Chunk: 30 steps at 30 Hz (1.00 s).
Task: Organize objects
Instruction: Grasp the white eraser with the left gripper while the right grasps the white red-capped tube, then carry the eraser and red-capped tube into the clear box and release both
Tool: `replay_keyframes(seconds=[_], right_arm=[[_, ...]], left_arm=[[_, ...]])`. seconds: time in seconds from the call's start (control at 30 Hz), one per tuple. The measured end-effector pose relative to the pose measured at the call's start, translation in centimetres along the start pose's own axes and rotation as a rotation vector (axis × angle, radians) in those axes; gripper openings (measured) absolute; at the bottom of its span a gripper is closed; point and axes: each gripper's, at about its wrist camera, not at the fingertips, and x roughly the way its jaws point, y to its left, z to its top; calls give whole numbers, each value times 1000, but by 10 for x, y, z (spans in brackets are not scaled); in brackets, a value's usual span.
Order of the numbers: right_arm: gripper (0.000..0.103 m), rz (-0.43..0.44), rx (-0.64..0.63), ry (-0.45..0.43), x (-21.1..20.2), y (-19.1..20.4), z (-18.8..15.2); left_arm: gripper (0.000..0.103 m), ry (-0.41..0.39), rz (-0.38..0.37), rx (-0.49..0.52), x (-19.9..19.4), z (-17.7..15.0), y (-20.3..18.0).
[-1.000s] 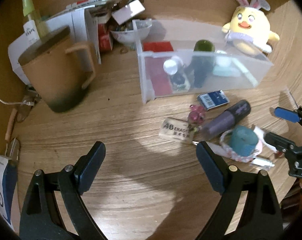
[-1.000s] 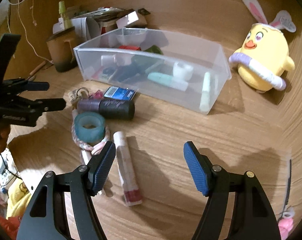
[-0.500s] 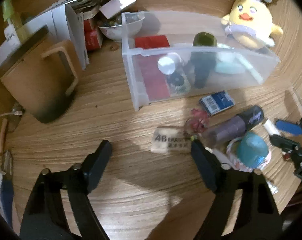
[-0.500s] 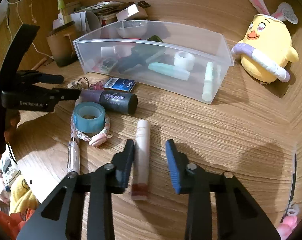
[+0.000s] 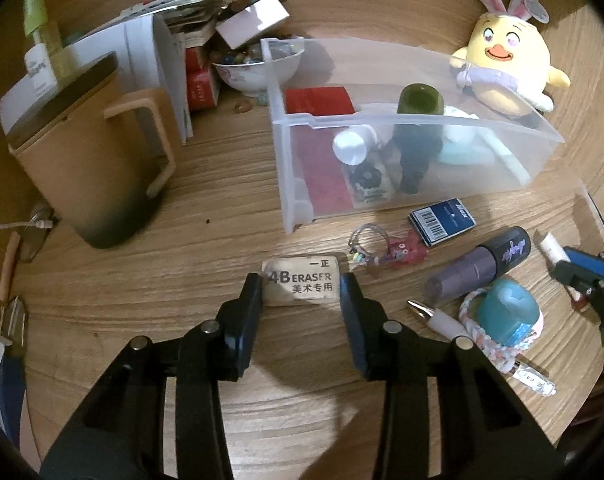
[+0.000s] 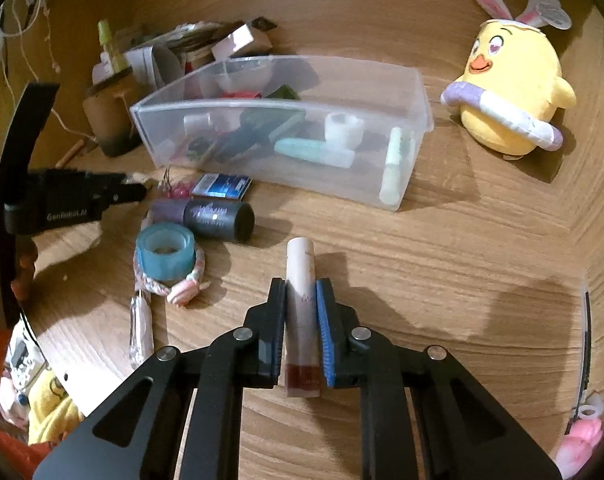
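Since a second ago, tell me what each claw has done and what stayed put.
The right claw narrowed from wide open and shut on the pink tube, which still lies on the desk. The left claw moved forward and narrowed around the eraser; contact isn't clear. The clear bin, tape roll and dark bottle stayed put.

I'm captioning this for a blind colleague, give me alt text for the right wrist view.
The right gripper is clamped on a pale lip gloss tube lying on a wooden table. Beyond it sit a clear bin of small items, a tape roll and a yellow chick toy.
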Motion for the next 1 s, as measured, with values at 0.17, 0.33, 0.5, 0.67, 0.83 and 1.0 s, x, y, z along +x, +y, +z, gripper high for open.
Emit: replay_keyframes(seconds=[0.17, 0.33, 0.5, 0.67, 0.83, 1.0], right_arm=[[14, 5, 41, -47, -10, -7, 9], [14, 33, 96, -99, -21, -12, 18], [14, 42, 109, -153, -32, -13, 33], [14, 19, 98, -204, -41, -11, 49], [14, 14, 98, -247, -47, -17, 66], [14, 3, 95, -282, -51, -24, 87]], left_arm=[[39, -44, -10, -36, -15, 2, 5], [39, -110, -36, -75, -37, 8, 7], [39, -165, -45, -74, -55, 15, 2], [39, -227, -33, -61, -75, 25, -6], [39, -276, -46, -56, -90, 34, -10], [39, -304, -40, -50, -95, 47, -11]])
